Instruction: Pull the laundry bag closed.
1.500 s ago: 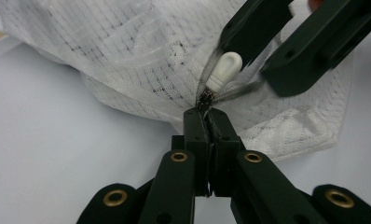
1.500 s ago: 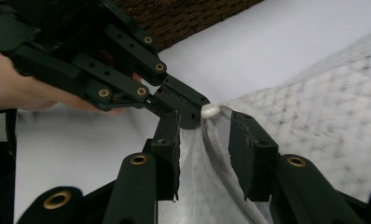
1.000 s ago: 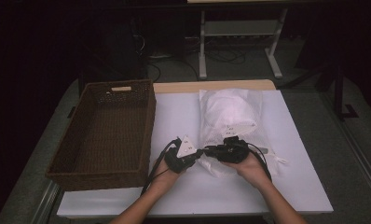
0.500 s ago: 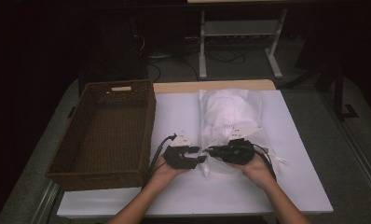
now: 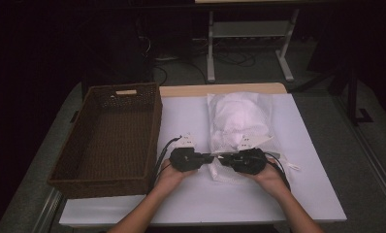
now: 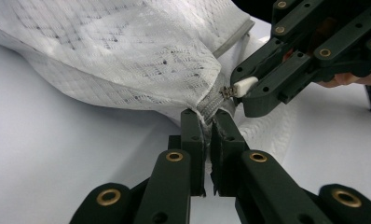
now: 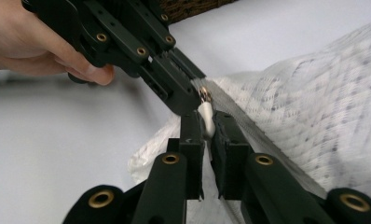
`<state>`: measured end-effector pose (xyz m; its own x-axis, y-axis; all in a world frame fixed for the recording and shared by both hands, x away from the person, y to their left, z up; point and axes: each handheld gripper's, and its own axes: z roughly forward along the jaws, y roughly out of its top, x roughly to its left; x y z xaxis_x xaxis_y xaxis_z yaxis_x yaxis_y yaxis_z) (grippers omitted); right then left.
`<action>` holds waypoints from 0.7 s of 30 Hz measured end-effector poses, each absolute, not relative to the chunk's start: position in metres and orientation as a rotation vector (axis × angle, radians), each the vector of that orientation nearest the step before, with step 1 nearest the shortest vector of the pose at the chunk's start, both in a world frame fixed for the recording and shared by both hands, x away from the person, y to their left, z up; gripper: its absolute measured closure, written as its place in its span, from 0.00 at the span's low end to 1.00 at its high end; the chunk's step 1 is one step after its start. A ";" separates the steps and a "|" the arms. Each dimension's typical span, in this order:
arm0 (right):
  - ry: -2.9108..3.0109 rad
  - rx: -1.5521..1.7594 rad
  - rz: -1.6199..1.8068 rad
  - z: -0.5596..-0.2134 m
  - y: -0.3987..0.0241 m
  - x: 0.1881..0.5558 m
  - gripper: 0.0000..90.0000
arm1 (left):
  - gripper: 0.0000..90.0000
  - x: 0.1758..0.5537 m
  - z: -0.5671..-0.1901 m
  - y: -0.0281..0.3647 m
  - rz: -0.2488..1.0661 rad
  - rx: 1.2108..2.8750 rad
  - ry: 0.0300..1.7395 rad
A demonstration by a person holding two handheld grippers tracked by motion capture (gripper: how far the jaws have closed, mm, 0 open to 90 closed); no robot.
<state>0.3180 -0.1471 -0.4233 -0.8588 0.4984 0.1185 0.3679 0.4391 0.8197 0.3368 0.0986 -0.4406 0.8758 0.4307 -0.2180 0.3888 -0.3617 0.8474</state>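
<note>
1. Your white mesh bag (image 5: 237, 128) lies on the table (image 5: 191, 121), reaching from near the far edge toward the near one. It is stuffed with white fabric.
2. Your left gripper (image 6: 208, 128) has just been closing. Its jaws now pinch the bag's zipper end (image 6: 212, 106).
3. Your right gripper (image 7: 207, 125) is clamped on the white zipper pull (image 7: 205, 113), just beside the left one.
4. The wicker basket (image 5: 111, 133) sits along the table's left edge, with nothing visible inside.

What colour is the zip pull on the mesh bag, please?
White, on a metal slider; the zip pull shows best in the left gripper view.
</note>
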 end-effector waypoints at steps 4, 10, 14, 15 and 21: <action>2.557 0.809 1.440 -0.425 -0.150 0.319 0.87 | 0.95 0.333 -0.440 0.099 0.085 2.005 0.585; 2.561 0.873 1.544 -0.426 -0.153 0.324 0.87 | 0.95 0.329 -0.440 0.096 0.128 2.026 0.563; 2.571 0.877 1.537 -0.429 -0.150 0.325 0.92 | 0.95 0.330 -0.441 0.096 0.123 2.024 0.570; 2.569 0.873 1.538 -0.429 -0.149 0.325 0.93 | 0.95 0.330 -0.441 0.097 0.125 2.024 0.571; 2.557 0.841 1.498 -0.426 -0.145 0.322 0.96 | 0.96 0.329 -0.439 0.098 0.126 2.002 0.593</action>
<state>0.3220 -0.1455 -0.4256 -0.8491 0.4825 0.2150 0.4234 0.3783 0.8232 0.3288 0.0982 -0.4389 0.8741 0.4587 -0.1600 0.3546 -0.3773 0.8555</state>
